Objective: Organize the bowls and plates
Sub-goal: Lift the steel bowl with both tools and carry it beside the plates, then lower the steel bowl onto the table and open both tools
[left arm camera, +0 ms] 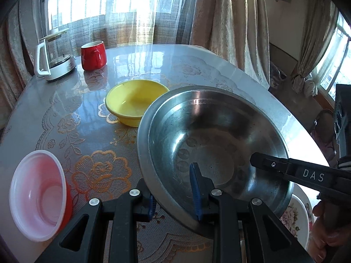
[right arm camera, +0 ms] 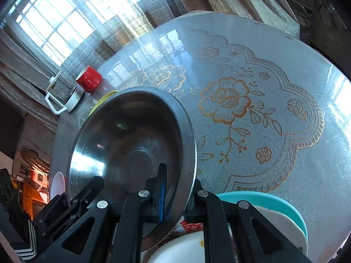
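Note:
A large steel bowl [left arm camera: 210, 144] hangs tilted over the round table [left arm camera: 92, 144], held by both grippers. My left gripper [left arm camera: 173, 188] is shut on its near rim, one blue pad inside and one outside. My right gripper [left arm camera: 258, 161] comes in from the right and clamps the opposite rim. In the right wrist view the steel bowl [right arm camera: 131, 149] fills the lower left, with my right gripper [right arm camera: 178, 188] shut on its edge and my left gripper [right arm camera: 65, 199] at the far rim. A yellow bowl [left arm camera: 136, 103] sits just behind it, and a pink-and-red plastic bowl [left arm camera: 37, 195] lies at near left.
A red mug [left arm camera: 93, 54] and a glass kettle [left arm camera: 54, 59] stand at the far left edge. A floral plate [left arm camera: 296, 217] shows beneath the steel bowl. Below my right gripper are a teal plate [right arm camera: 274, 201], a white plate [right arm camera: 283, 225] and a white dish [right arm camera: 175, 249].

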